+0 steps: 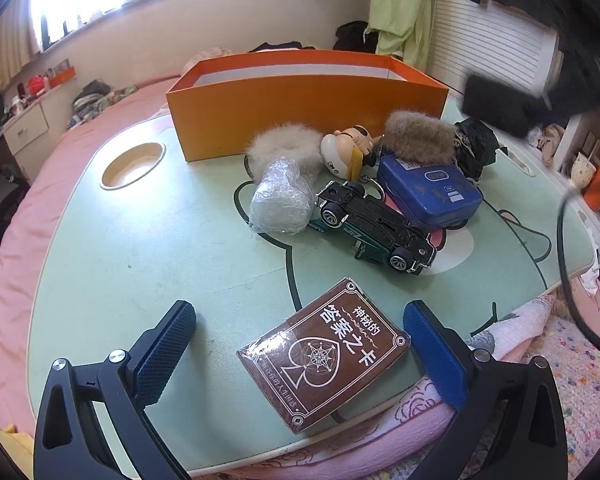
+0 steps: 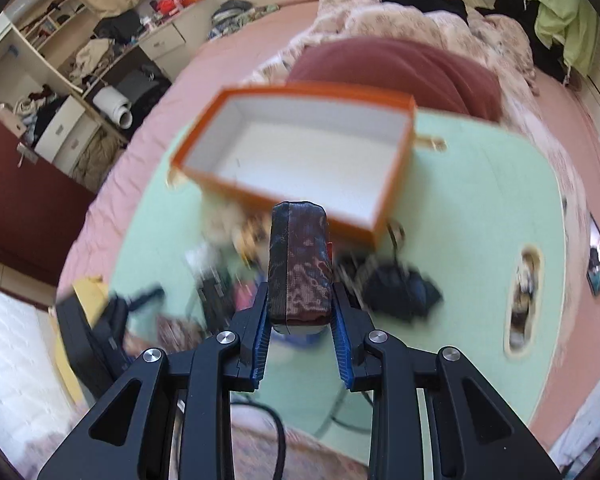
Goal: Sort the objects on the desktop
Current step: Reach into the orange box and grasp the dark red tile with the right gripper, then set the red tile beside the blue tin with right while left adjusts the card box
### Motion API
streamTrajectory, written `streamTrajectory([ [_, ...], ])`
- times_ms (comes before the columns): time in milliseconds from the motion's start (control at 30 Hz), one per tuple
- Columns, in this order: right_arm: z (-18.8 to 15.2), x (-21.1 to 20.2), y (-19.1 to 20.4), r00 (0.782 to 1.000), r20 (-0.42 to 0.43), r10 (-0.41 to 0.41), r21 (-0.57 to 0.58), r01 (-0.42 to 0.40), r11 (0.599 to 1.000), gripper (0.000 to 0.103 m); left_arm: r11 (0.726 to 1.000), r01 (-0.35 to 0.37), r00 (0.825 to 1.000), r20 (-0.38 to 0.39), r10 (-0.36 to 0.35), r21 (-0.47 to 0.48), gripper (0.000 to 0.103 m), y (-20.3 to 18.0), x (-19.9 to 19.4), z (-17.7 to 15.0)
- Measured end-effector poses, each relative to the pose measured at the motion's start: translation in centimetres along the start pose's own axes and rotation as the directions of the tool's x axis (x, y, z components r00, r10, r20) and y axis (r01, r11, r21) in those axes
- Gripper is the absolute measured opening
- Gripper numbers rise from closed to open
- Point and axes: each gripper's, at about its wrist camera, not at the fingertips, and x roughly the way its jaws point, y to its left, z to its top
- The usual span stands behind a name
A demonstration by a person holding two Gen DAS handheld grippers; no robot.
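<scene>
My left gripper [image 1: 300, 334] is open low over the near edge of the green lap table [image 1: 160, 240], its fingers either side of a brown card box [image 1: 324, 354]. Behind it lie a plastic-wrapped bundle [image 1: 282, 196], an upturned toy car [image 1: 376, 226], a blue tin [image 1: 432, 190], a doll-head keychain [image 1: 348, 150], two fur pompoms [image 1: 416, 136] and a black pouch [image 1: 476, 146]. My right gripper [image 2: 300, 312] is shut on a dark patterned case [image 2: 300, 264], held above the table in front of the open orange box [image 2: 300, 152], which looks empty. The box also shows in the left wrist view [image 1: 300, 108].
The table sits on a pink bed [image 1: 40, 200] and has a round cup recess [image 1: 134, 166] at its left. A maroon pillow [image 2: 400, 72] and rumpled bedding lie behind the box. A black cable [image 1: 564, 260] hangs at the right. Cluttered shelves stand to the sides.
</scene>
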Motion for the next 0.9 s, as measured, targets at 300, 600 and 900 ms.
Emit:
streamTrajectory([
  [300, -4.2, 5.3, -3.1, 0.995, -0.098, 0.017, 0.084, -0.009, 0.996, 0.029, 0.999, 0.017, 1.0, 0.011, -0.017, 0.039, 0.069, 0.1, 2.4, 3.7],
  [600, -3.7, 3.3, -2.2, 0.997, 0.069, -0.042, 0.061, 0.037, 0.997, 0.036, 0.991, 0.127, 0.99, 0.061, -0.124, -0.046, 0.075, 1.8, 0.2, 5.3],
  [900, -3.3, -0.7, -2.2, 0.982, 0.167, -0.084, 0.072, 0.073, 0.995, 0.044, 0.997, 0.082, 0.996, -0.029, -0.082, 0.002, 0.081, 3.6, -4.5, 0.0],
])
